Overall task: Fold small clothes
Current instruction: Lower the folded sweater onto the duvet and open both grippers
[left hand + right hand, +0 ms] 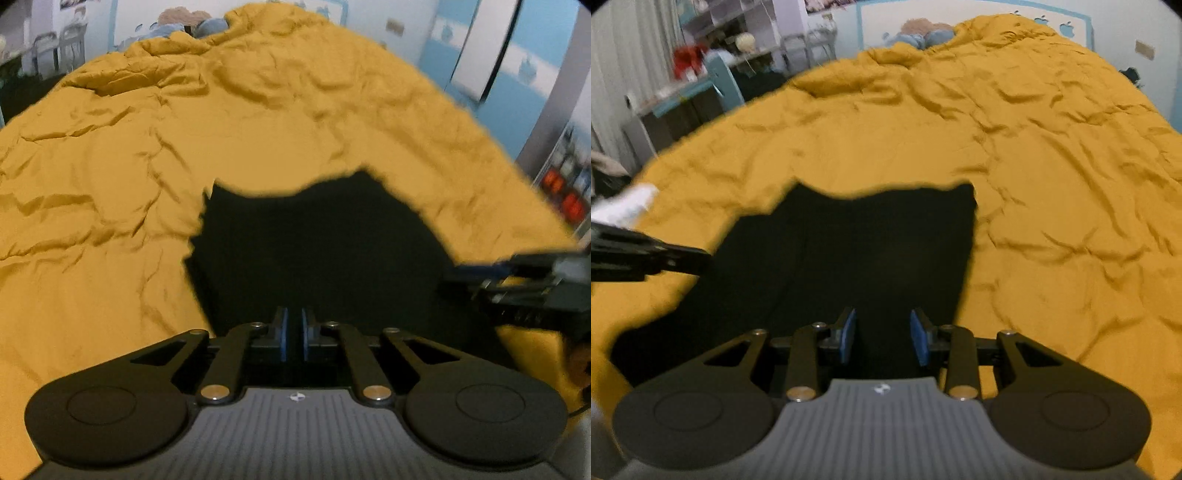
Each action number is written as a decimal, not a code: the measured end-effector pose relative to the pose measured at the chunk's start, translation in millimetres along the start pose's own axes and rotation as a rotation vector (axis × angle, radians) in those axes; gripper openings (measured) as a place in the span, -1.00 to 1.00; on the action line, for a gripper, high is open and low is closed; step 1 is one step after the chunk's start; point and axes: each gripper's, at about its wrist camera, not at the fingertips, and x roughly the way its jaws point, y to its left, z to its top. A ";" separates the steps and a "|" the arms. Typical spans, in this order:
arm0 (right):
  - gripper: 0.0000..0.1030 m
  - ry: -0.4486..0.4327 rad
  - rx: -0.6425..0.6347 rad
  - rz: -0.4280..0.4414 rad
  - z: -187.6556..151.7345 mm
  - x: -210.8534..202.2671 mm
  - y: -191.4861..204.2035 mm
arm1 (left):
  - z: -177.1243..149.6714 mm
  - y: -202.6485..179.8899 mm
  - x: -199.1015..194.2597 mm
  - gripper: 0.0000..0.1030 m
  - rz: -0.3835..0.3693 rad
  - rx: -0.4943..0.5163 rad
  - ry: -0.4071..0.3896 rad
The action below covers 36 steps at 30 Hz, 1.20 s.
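black garment (849, 258), folds lost in darkness

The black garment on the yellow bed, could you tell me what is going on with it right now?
A person with a gripper in each hand is folding the black garment, which lies flat on the yellow duvet. The left gripper is nearly closed and the right gripper open. Both hover over its near edge; neither clearly grips it.

garment (849, 258): flat on bedspread (1034, 184), near edge of bed
left gripper (293, 334): over garment's near edge
right gripper (882, 334): over garment too, right of left one
plush toys (923, 31): far end of bed, behind bedspread
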 end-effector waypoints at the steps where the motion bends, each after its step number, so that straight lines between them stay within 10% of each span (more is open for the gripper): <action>1: -0.44 0.006 -0.006 -0.010 -5.7 5.8 1.9 | -8.0 0.3 10.8 -0.87 0.019 0.004 0.028; 18: -0.39 -0.131 -0.004 0.014 -42.6 -79.3 33.4 | -38.3 -21.6 -59.0 -0.90 0.012 0.053 -0.136; 36: -0.31 -0.033 -0.057 -0.074 -119.5 -45.1 43.6 | -107.2 -23.6 -20.0 -0.89 0.011 0.054 -0.022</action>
